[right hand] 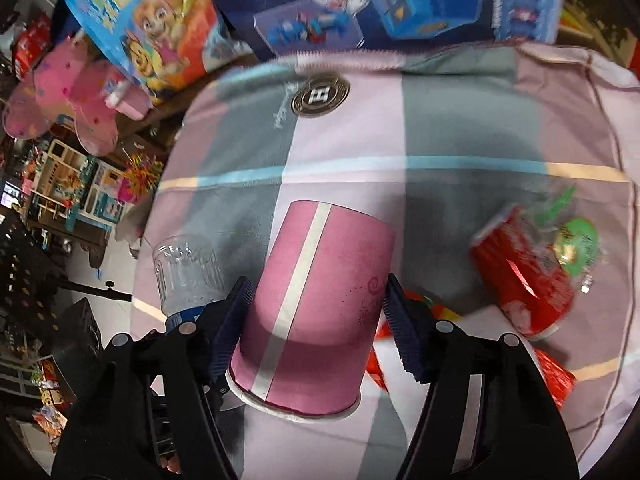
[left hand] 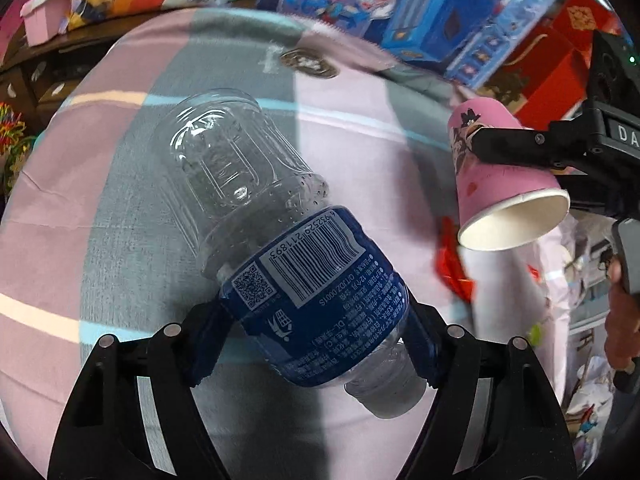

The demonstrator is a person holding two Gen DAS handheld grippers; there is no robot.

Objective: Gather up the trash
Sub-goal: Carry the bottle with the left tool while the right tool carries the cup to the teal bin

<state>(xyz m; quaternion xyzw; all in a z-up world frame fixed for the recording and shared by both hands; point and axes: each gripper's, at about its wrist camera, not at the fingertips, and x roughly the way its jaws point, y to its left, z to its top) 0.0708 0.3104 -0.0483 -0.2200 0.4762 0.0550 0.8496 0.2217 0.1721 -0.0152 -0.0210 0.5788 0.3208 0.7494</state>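
Note:
My left gripper (left hand: pixel 316 344) is shut on a clear plastic bottle (left hand: pixel 280 236) with a blue label, gripping the label near the neck, base pointing away, above the cloth. The bottle's base also shows in the right wrist view (right hand: pixel 186 272). My right gripper (right hand: pixel 316 320) is shut on a pink paper cup (right hand: pixel 316 304), rim toward the camera, bottom pointing away. In the left wrist view the cup (left hand: pixel 500 184) hangs at the right, held by the right gripper's fingers (left hand: pixel 516 146). A red crumpled can or wrapper (right hand: pixel 528 276) with a green sticker lies on the cloth at the right.
A pink, grey and blue patchwork cloth (right hand: pixel 440 136) covers the round table, with a round metal emblem (right hand: pixel 320 96) near its far edge. Red wrapper scraps (right hand: pixel 556 376) lie near the front right. Toy boxes (left hand: pixel 432 12) and shop shelves crowd behind and to the left.

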